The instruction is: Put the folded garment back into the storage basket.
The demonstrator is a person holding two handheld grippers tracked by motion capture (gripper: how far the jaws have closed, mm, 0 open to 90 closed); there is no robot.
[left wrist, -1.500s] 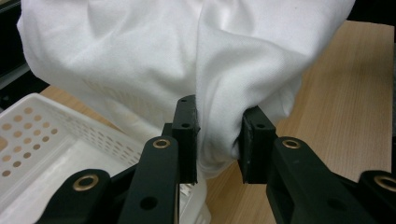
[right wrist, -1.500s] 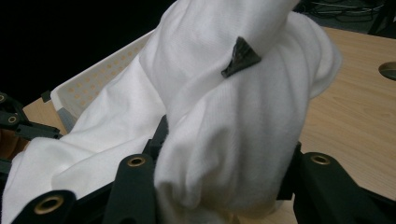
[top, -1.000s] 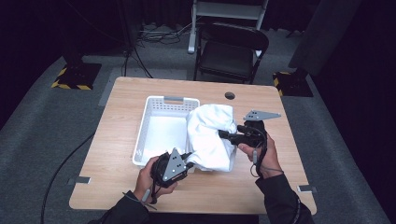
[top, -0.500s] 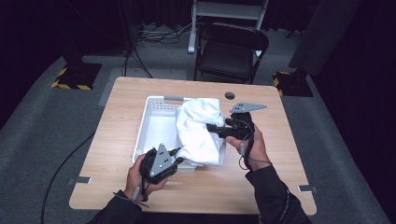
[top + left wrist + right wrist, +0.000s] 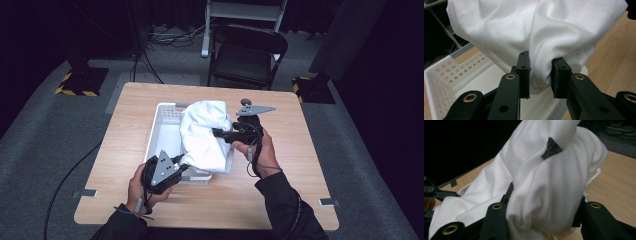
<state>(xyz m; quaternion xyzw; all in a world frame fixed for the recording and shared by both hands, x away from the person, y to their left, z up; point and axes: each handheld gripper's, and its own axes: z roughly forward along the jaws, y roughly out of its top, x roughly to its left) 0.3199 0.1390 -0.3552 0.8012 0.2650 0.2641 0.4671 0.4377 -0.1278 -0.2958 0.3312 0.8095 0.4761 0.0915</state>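
A white cloth [image 5: 202, 135] hangs bunched over the right half of a white perforated basket [image 5: 162, 135] in the middle of the wooden table. My left gripper [image 5: 181, 165] is at the basket's near right corner, shut on a low fold of the cloth [image 5: 541, 70]. My right gripper [image 5: 216, 133] holds the cloth's right side higher up; thick folds of the cloth [image 5: 544, 195] fill the space between its jaws. The basket's holed wall [image 5: 441, 75] lies below the cloth in the left gripper view.
The wooden table [image 5: 300, 170] has bare wood to the right and in front of the basket. A dark folding chair [image 5: 247, 55] stands behind the table's far edge. Cables trail across the grey floor at left [image 5: 70, 175].
Both grippers have carried the cloth leftwards, from beside the basket's right edge to over the basket. The left hand has drawn back towards the near left.
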